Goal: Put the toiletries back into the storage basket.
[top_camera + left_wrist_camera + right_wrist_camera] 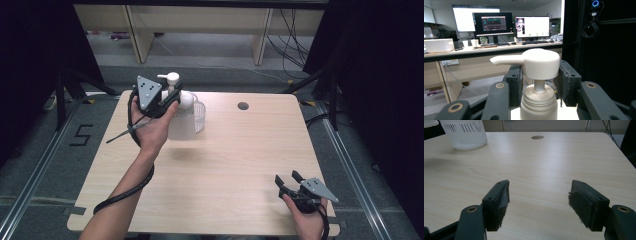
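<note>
**White pump bottle held at the far left of the table**

Wooden table [225,165] spreads widest beneath me, pale and grained, with a small round hole [243,106] near its far edge. At its far left stands a white ribbed basket [199,116], and just beside it, on the near side, the pump bottle [181,120], upright. My left gripper [167,97] is up at the bottle's top: in the left gripper view my jaws sit on either side of the white pump head [540,63], pressed against it, its spout pointing left over the threaded collar [538,101]. My right gripper [287,181] rests low at the near right corner, well apart from the bottle, its jaws spread wide with only bare wood between them.
</note>
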The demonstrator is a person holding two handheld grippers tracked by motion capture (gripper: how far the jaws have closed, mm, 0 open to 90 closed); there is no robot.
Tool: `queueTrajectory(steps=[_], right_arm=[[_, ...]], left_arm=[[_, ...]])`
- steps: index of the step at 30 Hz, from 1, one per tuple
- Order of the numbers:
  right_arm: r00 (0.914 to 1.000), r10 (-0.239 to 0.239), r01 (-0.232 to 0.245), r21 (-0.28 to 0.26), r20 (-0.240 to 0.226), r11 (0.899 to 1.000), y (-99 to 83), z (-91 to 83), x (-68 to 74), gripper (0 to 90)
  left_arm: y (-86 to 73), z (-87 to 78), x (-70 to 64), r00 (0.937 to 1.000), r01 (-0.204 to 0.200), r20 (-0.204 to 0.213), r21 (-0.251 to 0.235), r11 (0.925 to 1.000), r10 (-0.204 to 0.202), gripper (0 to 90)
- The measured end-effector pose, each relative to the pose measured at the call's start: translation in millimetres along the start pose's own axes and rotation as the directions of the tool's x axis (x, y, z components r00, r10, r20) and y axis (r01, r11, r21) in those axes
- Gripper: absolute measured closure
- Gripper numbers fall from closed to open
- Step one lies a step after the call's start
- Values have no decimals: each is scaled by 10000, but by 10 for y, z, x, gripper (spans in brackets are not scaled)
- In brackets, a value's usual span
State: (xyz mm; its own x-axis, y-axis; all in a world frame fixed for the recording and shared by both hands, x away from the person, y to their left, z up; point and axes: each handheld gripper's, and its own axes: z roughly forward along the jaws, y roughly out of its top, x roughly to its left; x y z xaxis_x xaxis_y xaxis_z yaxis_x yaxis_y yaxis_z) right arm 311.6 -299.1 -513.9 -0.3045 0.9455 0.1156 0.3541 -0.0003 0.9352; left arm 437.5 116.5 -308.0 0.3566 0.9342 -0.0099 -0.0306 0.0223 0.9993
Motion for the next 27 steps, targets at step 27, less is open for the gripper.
queueTrajectory(steps=[27], right_arm=[[9990, -380, 380, 9, 240, 9993, 8, -10, -23, 328]], left_arm=[[108, 168, 66, 9992, -318, -230, -230, 9992, 312, 593]])
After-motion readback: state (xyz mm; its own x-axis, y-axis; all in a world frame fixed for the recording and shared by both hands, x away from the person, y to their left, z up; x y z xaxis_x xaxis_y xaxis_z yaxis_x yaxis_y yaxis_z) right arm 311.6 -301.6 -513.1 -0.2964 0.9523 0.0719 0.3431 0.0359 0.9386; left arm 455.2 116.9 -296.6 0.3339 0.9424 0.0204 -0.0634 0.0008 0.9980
